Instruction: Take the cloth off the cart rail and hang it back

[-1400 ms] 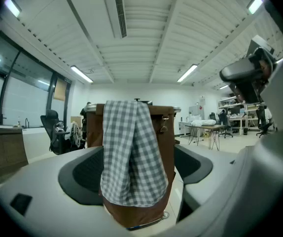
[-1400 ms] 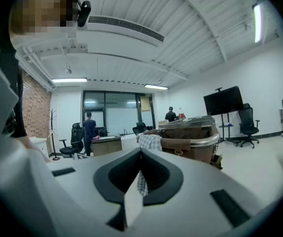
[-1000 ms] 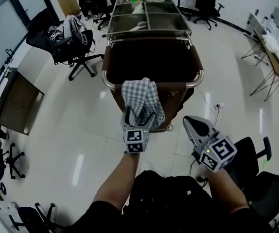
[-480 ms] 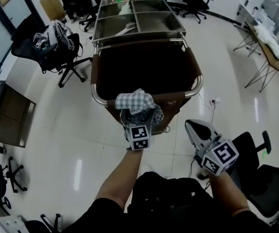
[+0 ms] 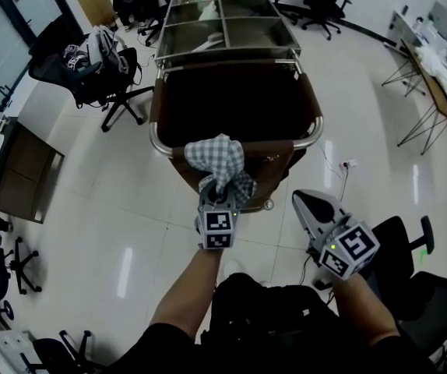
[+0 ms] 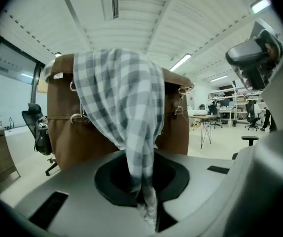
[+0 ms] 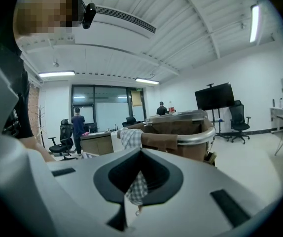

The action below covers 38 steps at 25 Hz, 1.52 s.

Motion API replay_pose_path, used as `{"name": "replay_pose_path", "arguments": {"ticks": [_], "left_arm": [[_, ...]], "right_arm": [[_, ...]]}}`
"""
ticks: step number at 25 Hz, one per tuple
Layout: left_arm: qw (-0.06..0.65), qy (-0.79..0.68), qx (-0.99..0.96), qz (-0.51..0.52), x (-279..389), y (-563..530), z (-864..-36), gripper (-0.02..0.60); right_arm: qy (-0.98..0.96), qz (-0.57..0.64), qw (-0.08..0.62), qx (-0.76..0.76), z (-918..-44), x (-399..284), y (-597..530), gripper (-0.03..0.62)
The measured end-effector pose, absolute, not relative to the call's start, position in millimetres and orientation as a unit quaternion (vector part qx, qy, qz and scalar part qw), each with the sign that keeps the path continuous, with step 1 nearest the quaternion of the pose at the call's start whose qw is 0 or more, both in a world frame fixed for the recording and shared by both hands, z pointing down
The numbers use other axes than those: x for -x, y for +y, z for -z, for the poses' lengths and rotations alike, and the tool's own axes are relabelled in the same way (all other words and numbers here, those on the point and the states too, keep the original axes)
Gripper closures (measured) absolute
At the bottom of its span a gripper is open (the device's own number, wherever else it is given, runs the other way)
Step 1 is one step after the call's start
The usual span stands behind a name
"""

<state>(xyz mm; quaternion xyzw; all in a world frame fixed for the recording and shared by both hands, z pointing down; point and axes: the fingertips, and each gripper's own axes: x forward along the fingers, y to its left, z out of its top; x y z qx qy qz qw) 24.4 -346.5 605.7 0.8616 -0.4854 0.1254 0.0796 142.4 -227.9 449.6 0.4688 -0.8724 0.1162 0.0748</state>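
A blue-and-white checked cloth (image 5: 217, 162) hangs over the near chrome rail (image 5: 315, 137) of a brown cart. My left gripper (image 5: 217, 195) is just below the rail, and its jaws are closing with the cloth's lower end pinched between them. In the left gripper view the cloth (image 6: 122, 107) drapes down from the cart's edge into the seam of my left gripper (image 6: 149, 216). My right gripper (image 5: 305, 201) stays off to the right, below the cart, with its jaws together and nothing in them. In the right gripper view the cloth (image 7: 129, 138) and the rail (image 7: 195, 136) lie beyond it.
The cart's brown bag (image 5: 239, 100) opens behind the rail, with steel trays (image 5: 231, 33) at its far end. Office chairs (image 5: 99, 61) stand at the left, a wooden cabinet (image 5: 21, 170) nearer left, a desk (image 5: 441, 84) at the right. The floor is glossy white tile.
The left gripper's jaws, open round the hanging cloth a second ago, have come together on its lower end. The cloth now looks bunched and shorter. The right gripper has hardly moved.
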Motion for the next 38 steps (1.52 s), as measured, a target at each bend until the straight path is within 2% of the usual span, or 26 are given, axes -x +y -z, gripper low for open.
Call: {"name": "replay_pose_path", "arguments": {"ticks": [5, 12, 16, 27, 32, 38], "left_arm": [[0.05, -0.493, -0.859, -0.13, -18, -286, -594, 0.552], [0.059, -0.535, -0.833, -0.124, 14, -199, -582, 0.552], [0.042, -0.549, -0.833, -0.059, 20, -151, -517, 0.552], [-0.092, -0.539, -0.834, 0.073, 52, -77, -285, 0.552], [-0.138, -0.509, -0.844, 0.1, 76, -35, -228, 0.552], [-0.154, -0.478, -0.856, 0.124, 130, -1, -182, 0.552]], "right_arm": [[-0.887, -0.111, 0.061, -0.445, -440, -145, -202, 0.579], [-0.911, -0.107, 0.053, -0.395, -438, -131, -147, 0.579], [-0.92, -0.104, 0.046, -0.374, -434, -122, -122, 0.579], [-0.932, -0.043, -0.02, -0.36, -351, -87, -86, 0.579], [-0.919, -0.02, -0.058, -0.39, -313, -73, -78, 0.579], [-0.904, -0.006, -0.076, -0.421, -296, -42, -54, 0.579]]}}
